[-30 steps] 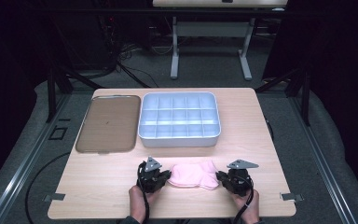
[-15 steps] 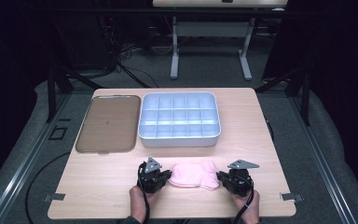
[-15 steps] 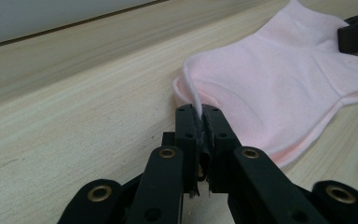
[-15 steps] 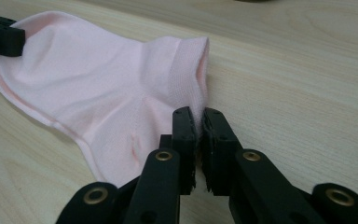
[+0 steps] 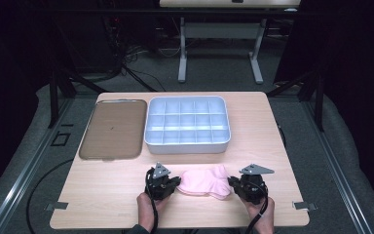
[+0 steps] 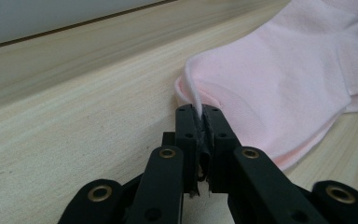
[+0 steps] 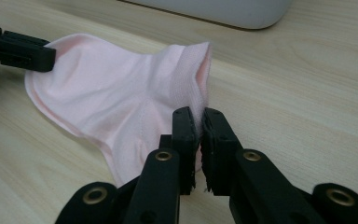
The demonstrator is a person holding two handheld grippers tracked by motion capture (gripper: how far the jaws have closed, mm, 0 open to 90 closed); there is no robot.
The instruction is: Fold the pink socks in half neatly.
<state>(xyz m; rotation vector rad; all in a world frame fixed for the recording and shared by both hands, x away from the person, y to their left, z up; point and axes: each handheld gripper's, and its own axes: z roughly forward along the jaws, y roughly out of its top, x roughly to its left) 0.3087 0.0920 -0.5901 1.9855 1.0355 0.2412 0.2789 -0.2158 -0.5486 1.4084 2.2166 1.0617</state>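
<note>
Two tongs (image 5: 174, 182) (image 5: 233, 184) on pink sock (image 5: 204, 182), divided tray (image 5: 187, 125) and brown lid (image 5: 113, 129) behind

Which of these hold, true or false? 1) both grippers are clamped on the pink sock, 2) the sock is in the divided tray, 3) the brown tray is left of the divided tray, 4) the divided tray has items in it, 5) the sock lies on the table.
1) True: the left gripper pinches one edge of the pink sock, and the right gripper pinches the other end.
2) False: the sock lies in front of the divided tray, nearer the person.
3) True: the brown tray sits left of it in the high view.
4) False: its compartments look empty.
5) True: it rests on the table.
</note>
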